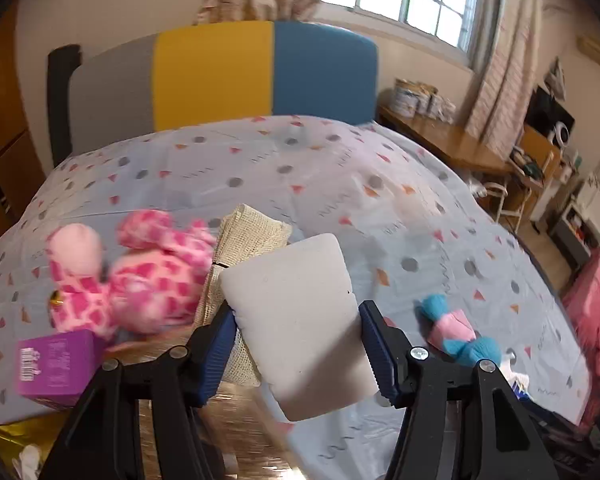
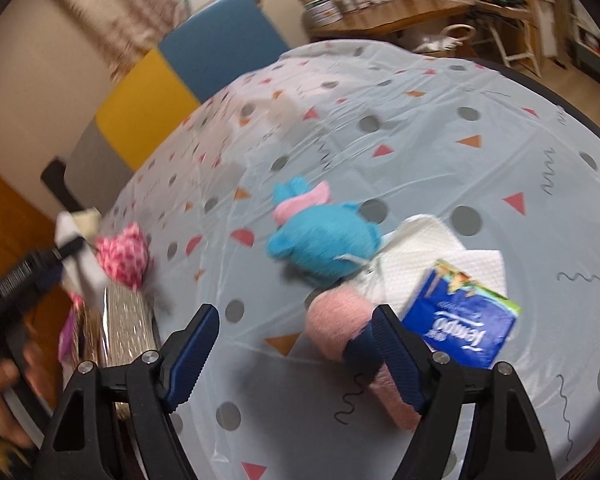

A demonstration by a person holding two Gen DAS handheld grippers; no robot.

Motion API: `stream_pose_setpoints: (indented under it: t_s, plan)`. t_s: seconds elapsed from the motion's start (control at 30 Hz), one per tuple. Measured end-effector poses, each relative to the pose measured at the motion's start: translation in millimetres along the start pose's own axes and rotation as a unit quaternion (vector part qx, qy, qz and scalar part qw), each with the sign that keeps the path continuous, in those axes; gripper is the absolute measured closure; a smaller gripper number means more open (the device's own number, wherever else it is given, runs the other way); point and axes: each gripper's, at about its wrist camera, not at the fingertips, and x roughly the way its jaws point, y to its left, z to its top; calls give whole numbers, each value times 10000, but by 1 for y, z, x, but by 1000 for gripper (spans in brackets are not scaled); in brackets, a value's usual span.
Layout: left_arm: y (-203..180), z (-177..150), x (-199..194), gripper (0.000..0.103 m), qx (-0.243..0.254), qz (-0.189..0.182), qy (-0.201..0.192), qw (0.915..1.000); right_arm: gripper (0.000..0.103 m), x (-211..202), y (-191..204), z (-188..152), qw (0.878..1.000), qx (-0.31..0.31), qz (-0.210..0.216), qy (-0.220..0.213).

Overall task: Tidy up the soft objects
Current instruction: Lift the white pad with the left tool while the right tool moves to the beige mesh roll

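Observation:
My left gripper (image 1: 296, 354) is shut on a white foam block (image 1: 296, 312), held above the bed. Behind it to the left lie a pink spotted plush (image 1: 140, 280) and a beige woven pouch (image 1: 252, 236). A blue and pink plush (image 1: 460, 332) lies to the right on the patterned bed sheet (image 1: 340, 184). In the right wrist view my right gripper (image 2: 294, 356) stands open over the sheet. A fuzzy pink thing with a navy band (image 2: 336, 328) lies against its right finger. The blue plush (image 2: 324, 240) sits just beyond. The left gripper (image 2: 70, 246) shows blurred at far left.
A purple box (image 1: 56, 364), a gold box (image 1: 12, 436) and a shiny patterned box (image 2: 128, 320) sit at the bed's near left. A blue tissue pack (image 2: 464, 328) rests on white paper towel (image 2: 432, 248). A person's hand (image 2: 0, 392) is at the left edge. A headboard (image 1: 220, 72) and a desk (image 1: 440, 140) stand beyond.

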Motion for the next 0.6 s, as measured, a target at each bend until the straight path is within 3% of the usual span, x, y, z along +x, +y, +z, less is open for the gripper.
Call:
stream_pose_setpoints:
  t_s: [0.07,0.13,0.23,0.37,0.47,0.53,0.6]
  plan:
    - [19,2,-6,42,-127,-68,3,9999,23,4,8,-3,9997,-206,-67,67]
    - [36,-1,-10,42,-393,-604,140,9973,23,7,14,-6,9992,-370,-104,123]
    - [31,-13,-15,42,-429,-1222,276,9912,23,10,18,-9,9986,-475,-143,190]
    - [-10,-30,-12,40,-91,-1954,444,9797,23,10,16,-8,9982,-496,-286,147]
    - [-40,-40,0,36,156,-2139,653,9745,23,8,11,-6,9983,-393,-422,80]
    - [-58,-49,12,35,209,-2375,930,9667,23,5,3,-3,9988,-222,-431,18]
    - [-69,-54,20,35,260,-2385,1083,9647,23,2,-3,0,9990,-51,-442,-47]
